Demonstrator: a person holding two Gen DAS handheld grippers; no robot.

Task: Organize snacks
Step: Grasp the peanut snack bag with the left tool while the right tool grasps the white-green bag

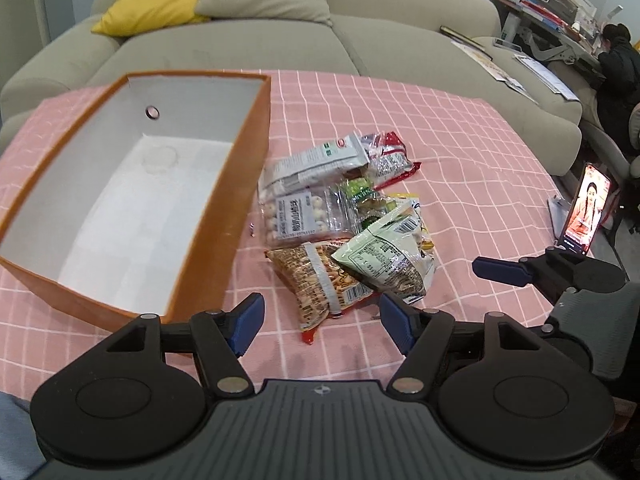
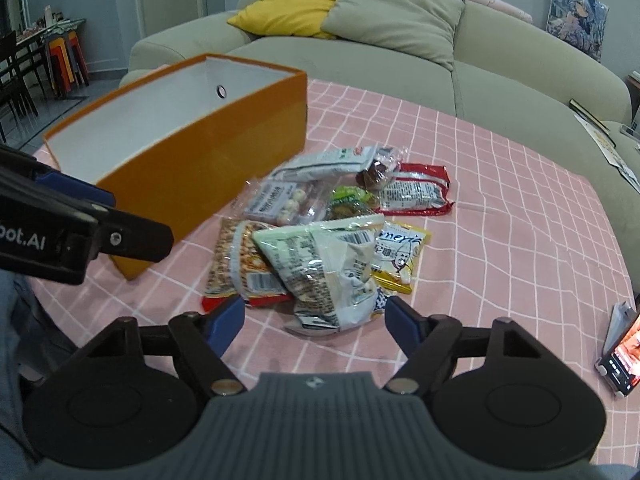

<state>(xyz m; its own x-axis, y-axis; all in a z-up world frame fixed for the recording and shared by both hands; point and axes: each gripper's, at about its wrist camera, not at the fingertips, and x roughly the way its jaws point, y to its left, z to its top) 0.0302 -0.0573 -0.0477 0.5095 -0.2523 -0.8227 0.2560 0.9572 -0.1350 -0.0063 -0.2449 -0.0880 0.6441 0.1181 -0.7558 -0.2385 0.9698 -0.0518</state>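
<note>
An empty orange box [image 1: 224, 224] with a white inside stands at the left of the pink checked cloth. Beside it lies a heap of snack packets: a peanut packet [image 1: 316, 284], a pale green bag [image 1: 384, 264], a clear pack of white balls [image 1: 304, 216], a grey-white packet [image 1: 316, 164] and a red one [image 1: 392, 156]. My left gripper [image 1: 320, 324] is open, with the near end of the peanut packet between its fingers, untouched. My right gripper [image 2: 316, 320] is open around the near end of the pale green bag [image 2: 324, 268].
A phone [image 1: 584, 208] with a lit screen stands propped at the table's right edge. A beige sofa [image 1: 240, 40] with a yellow cushion runs behind the table. A person [image 1: 618, 64] sits at a desk far right. Bare cloth [image 2: 500, 220] lies right of the heap.
</note>
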